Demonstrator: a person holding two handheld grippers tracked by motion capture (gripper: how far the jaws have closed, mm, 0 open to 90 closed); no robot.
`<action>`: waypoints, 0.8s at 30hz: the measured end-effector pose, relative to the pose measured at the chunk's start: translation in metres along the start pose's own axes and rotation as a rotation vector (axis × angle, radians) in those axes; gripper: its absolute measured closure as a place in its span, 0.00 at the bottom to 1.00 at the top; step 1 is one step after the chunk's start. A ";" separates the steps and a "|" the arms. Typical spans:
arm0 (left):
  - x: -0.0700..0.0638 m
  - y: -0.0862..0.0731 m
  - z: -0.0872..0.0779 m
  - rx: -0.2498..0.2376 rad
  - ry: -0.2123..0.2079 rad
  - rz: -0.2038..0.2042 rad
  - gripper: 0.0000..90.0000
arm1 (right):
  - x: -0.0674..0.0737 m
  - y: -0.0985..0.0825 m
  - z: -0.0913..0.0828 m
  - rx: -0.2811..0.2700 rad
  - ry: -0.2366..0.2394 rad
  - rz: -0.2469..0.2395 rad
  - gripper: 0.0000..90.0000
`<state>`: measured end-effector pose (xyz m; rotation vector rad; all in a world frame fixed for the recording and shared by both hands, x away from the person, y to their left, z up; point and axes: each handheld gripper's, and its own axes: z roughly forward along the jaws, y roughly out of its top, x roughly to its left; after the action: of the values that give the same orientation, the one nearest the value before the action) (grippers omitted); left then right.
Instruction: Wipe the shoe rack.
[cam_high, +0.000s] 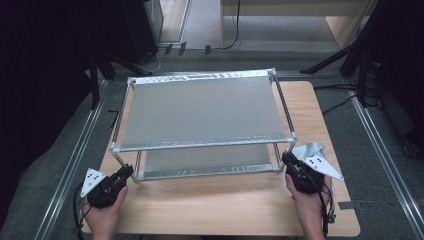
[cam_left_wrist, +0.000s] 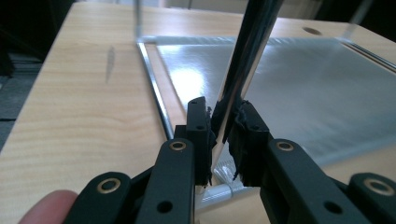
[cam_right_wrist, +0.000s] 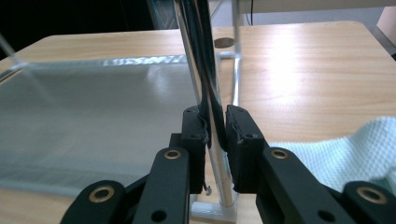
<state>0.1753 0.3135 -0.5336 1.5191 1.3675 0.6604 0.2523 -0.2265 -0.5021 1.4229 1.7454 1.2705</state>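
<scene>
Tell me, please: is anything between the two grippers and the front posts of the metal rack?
Nothing visible is. The left gripper is shut on the rack's front left post, and the right gripper is shut on the front right post. A pale green cloth lies beside the right gripper, not between.

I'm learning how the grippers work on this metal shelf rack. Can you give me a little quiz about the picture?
1. True or false: the left gripper is shut on a front post of the rack.
2. What lies on the table beside the right gripper?
A. a pale green cloth
B. a red cup
C. a book
3. Fill in the missing word: the rack has ____ flat shelves, one above the other.

Key:
1. True. The right gripper clamps the other front post the same way.
2. A, the cloth.
3. Two.
</scene>
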 end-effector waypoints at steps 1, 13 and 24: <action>-0.002 -0.002 -0.005 0.001 -0.008 -0.006 0.87 | -0.001 0.001 0.003 -0.001 -0.001 -0.001 0.87; -0.019 -0.014 -0.027 0.007 -0.115 -0.007 0.77 | -0.019 0.025 -0.019 -0.031 0.010 -0.080 0.57; -0.027 -0.015 -0.033 0.030 -0.190 0.048 0.85 | -0.082 -0.005 -0.015 0.194 -0.234 0.059 0.56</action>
<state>0.1342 0.2964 -0.5284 1.5996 1.2054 0.5124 0.2613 -0.3093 -0.5124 1.6706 1.7124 0.9390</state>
